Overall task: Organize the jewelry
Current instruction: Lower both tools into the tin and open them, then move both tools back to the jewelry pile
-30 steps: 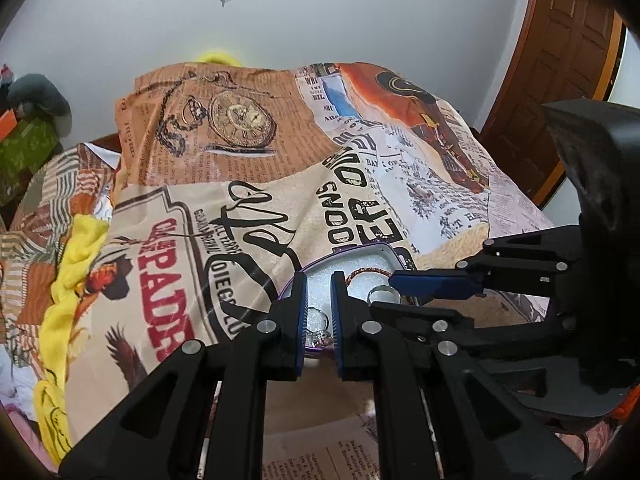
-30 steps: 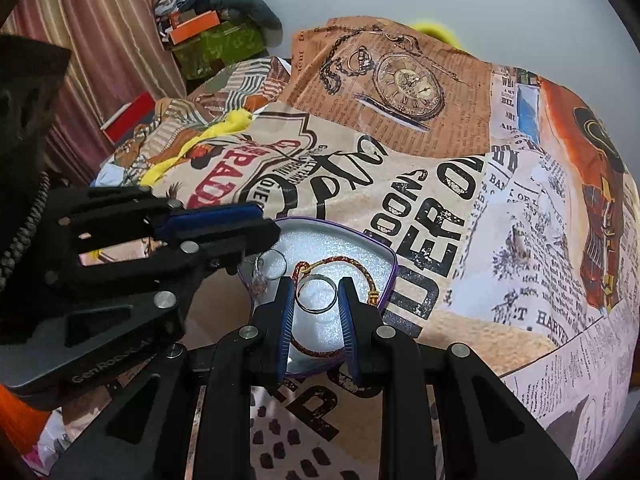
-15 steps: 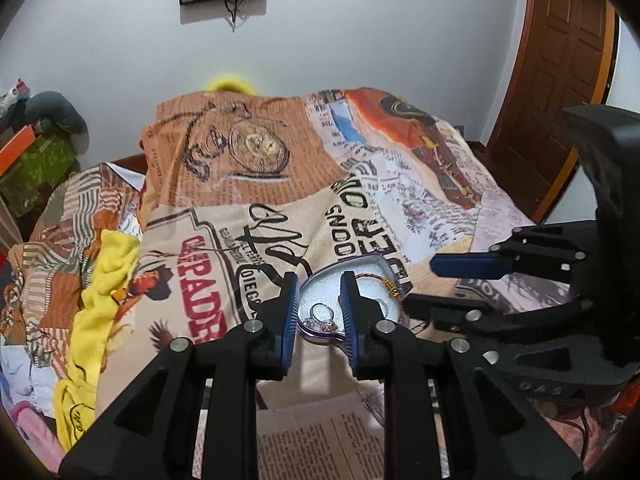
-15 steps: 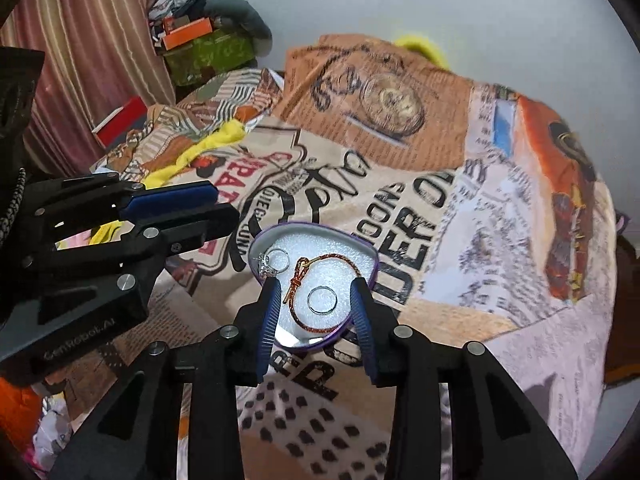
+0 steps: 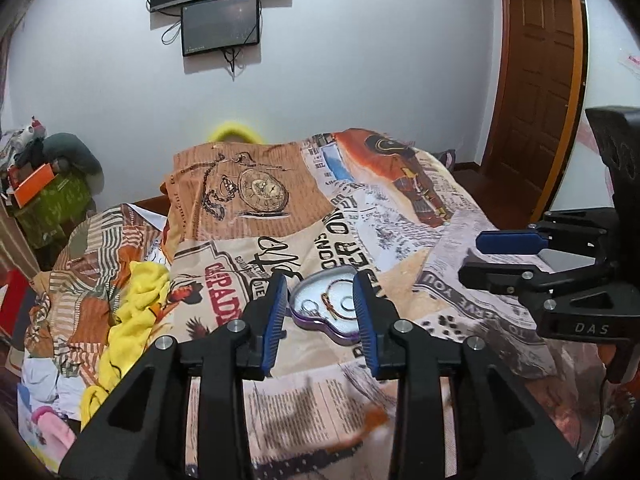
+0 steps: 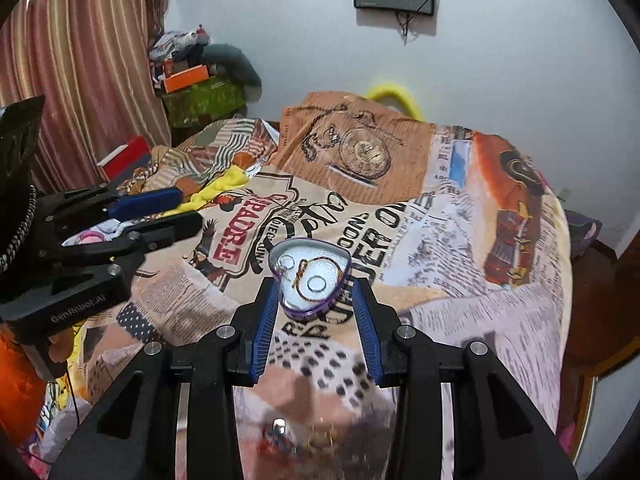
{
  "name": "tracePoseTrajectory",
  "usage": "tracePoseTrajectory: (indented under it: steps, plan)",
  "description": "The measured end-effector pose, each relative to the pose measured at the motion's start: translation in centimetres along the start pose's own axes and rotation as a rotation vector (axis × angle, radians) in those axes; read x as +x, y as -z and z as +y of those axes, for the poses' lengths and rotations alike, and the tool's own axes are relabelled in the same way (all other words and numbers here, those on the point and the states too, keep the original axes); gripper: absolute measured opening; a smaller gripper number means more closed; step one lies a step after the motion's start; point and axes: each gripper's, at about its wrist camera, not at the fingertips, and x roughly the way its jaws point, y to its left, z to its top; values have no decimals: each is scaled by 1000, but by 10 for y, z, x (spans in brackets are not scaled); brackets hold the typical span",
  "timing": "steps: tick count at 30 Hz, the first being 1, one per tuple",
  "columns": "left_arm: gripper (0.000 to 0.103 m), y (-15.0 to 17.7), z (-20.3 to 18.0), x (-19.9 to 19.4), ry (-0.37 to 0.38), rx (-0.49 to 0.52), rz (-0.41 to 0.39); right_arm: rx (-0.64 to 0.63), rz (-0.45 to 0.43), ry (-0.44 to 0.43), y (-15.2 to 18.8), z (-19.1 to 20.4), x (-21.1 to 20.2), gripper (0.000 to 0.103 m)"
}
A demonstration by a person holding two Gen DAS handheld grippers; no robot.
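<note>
Glossy metal tray (image 6: pixel 343 259); printed cloth bedspread (image 6: pixel 440 240).

My right tongs (image 6: pixel 316 312) stand open above the bed (image 6: pixel 460 320), empty. Heart-shaped tray (image 6: pixel 316 314) lies just beyond the tips, holding a ring (image 6: pixel 316 283), a hoop (image 6: pixel 287 261) and a braided bracelet (image 6: pixel 340 270). Left tongs (image 6: pixel 168 216) at left, parted.

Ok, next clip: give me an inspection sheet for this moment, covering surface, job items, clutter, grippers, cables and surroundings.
Surface: bed under a newspaper-print blanket.
Job's things: heart-shaped tray holding a braided bracelet, a plain ring and a small ring.
Clutter: yellow cloth and piled clothes at the bed's left edge.
Grippers: left gripper open, empty; right gripper open, empty; both short of the tray.
Cables: wires hanging below the wall screen.
Surroundings: wooden door, striped curtain.
</note>
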Motion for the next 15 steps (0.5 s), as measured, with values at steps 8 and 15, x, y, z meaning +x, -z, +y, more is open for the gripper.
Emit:
tracePoseTrajectory:
  steps: [8, 15]
  plan:
    - [34, 31, -21, -13, 26, -4, 44, 66, -19, 13, 38, -5, -28, 35]
    - [34, 74, -43, 4, 61, 8, 157, 123, 20, 37, 72, -20, -30, 35]
